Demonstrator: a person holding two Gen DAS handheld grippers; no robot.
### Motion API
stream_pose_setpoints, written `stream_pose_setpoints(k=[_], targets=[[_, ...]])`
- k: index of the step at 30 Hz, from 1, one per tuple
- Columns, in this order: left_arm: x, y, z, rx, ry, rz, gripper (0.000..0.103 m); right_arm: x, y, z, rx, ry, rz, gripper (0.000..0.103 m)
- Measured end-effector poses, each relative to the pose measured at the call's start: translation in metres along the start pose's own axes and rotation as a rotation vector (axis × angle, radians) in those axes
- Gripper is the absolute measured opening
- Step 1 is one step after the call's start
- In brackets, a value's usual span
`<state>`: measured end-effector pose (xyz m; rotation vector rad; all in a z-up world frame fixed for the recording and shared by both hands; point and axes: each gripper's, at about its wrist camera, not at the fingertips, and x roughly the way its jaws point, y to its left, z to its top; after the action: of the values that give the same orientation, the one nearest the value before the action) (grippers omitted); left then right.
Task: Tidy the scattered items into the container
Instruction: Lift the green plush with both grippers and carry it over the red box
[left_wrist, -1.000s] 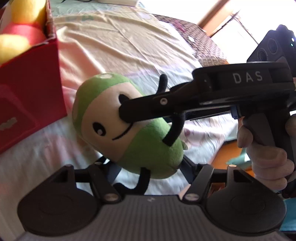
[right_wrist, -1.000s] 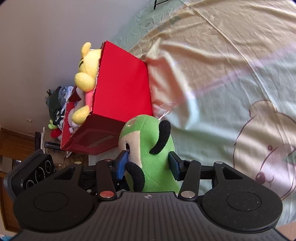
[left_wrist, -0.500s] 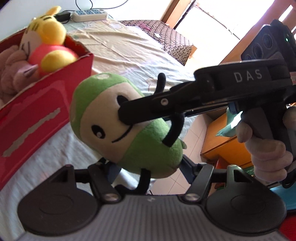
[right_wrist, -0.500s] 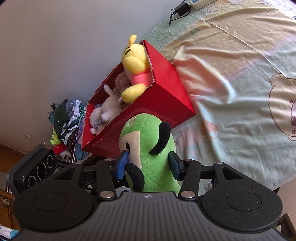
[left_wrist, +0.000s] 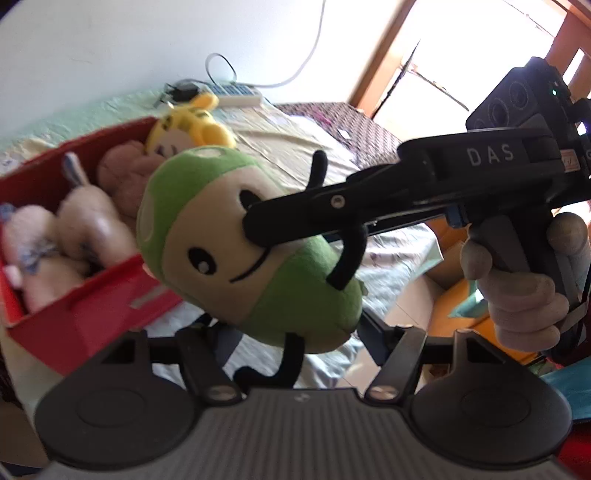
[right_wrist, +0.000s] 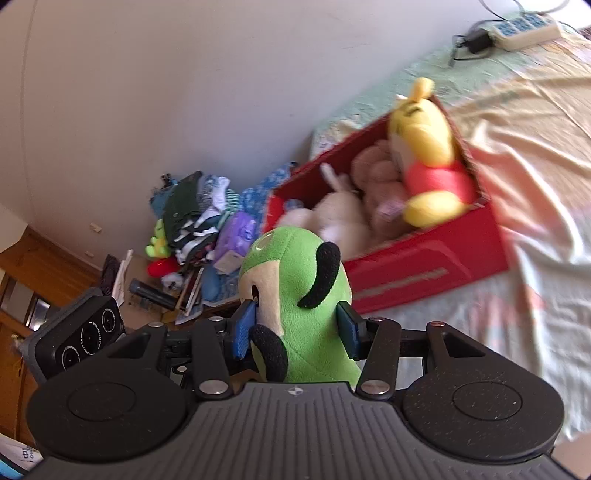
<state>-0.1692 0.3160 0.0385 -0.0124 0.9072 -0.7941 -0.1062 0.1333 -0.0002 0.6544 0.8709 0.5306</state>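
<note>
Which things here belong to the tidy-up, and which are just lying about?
Part of the job:
- green plush, clamped in the right gripper and the left gripper
- red box, the container
- yellow bear and pale plush toys, already inside it

Lying about:
- power strip
- clothes pile
- bedsheet

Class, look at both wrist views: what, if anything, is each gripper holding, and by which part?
Both hold the green plush toy. The right gripper clamps its body across face and back; the left gripper clamps its lower end, near the legs.
</note>
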Motion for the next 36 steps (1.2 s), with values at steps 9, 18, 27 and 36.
stream_pose_setpoints(k=[9,18,27,36], targets=[[-0.036,0.034,0.036,0.005,-0.122,0.213,0.069,0.037,0.036,0.038,-0.144,-0.068,0.128,0.051],[-0.013,0.099,0.066,-0.089,-0.125,0.34,0.069,0.092,0.033,0.064,-0.226,-0.09,0.179,0.05],[0.026,0.112,0.044,-0.209,-0.023,0.341,0.069,0.125,0.003,0.073,-0.197,0.038,0.124,0.05],[0.039,0.108,0.042,-0.254,-0.017,0.363,0.073,0.126,0.004,0.08,-0.247,0.121,0.106,0.049]])
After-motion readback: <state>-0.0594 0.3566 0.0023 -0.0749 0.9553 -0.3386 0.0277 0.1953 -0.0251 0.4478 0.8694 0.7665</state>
